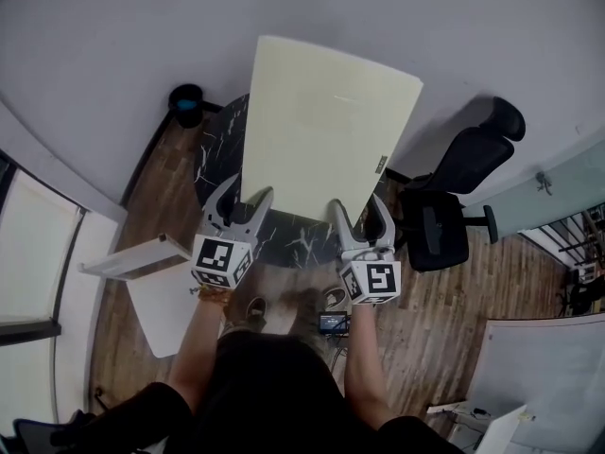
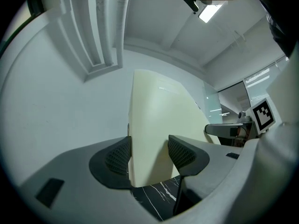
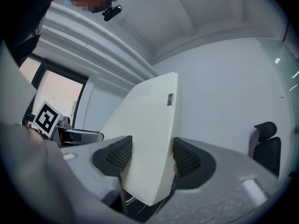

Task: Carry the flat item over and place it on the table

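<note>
Wood-plank flooring runs under the person's shoes [image 1: 253, 308], and a round table [image 1: 216, 140] of black stone with white veins stands just ahead against a plain white wall.

Both tongs grip the near short edge of the flat item [image 1: 321, 126]. The left gripper [image 1: 242, 204] holds it by the near-left corner and the right gripper [image 1: 362, 218] by the near-right corner. Each pair of ribbed dark pads is narrowed onto the thin slab, one pad on each face.

From that edge the item rises up and away from the person. Its long axis points toward the wall, and its body hangs over the table's middle, clear of the top. Neither hand is nearer, since they sit level at the two corners.

The item is a pale cream rectangular board, smooth and matte, with rounded corners. It looks rigid, and a small dark label [image 1: 381, 165] sits on its right edge.

I judge the coming move to be tipping the far end forward and down until the broad face lies on the stone. The board looks longer than the table is wide, so it may overhang the far rim.

Beyond the table, a black bin [image 1: 187, 104] sits at its far-left side and a black office chair [image 1: 454, 197] at its right.
</note>
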`<state>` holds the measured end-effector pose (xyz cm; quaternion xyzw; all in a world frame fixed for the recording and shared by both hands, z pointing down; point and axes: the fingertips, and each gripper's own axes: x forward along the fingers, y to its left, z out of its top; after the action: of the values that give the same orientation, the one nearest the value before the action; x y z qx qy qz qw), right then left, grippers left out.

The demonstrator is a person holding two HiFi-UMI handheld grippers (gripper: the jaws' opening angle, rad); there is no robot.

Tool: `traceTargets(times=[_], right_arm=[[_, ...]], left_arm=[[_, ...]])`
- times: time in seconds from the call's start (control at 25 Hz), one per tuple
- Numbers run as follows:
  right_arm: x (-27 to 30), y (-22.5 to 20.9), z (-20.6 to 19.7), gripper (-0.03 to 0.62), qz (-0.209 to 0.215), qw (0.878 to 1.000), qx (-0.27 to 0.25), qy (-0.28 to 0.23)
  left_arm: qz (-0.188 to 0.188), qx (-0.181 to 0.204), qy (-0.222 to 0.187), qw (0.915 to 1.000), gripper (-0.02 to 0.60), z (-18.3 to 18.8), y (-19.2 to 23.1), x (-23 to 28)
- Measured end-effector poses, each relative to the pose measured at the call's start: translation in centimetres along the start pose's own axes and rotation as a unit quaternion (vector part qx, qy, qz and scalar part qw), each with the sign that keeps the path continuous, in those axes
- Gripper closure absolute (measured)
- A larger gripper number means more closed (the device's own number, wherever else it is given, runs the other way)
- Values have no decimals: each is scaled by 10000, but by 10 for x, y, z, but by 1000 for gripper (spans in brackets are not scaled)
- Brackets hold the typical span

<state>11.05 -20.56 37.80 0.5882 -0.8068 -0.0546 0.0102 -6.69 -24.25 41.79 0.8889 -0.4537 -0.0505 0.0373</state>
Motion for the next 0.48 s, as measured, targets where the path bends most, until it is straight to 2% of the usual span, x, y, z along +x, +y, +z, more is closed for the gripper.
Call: traceTargets(times=[0.48], right_arm=[[8, -16, -41, 321, 120, 9991, 290, 302]], left_arm=[[135, -124, 349, 9992, 328, -37, -3, 12]])
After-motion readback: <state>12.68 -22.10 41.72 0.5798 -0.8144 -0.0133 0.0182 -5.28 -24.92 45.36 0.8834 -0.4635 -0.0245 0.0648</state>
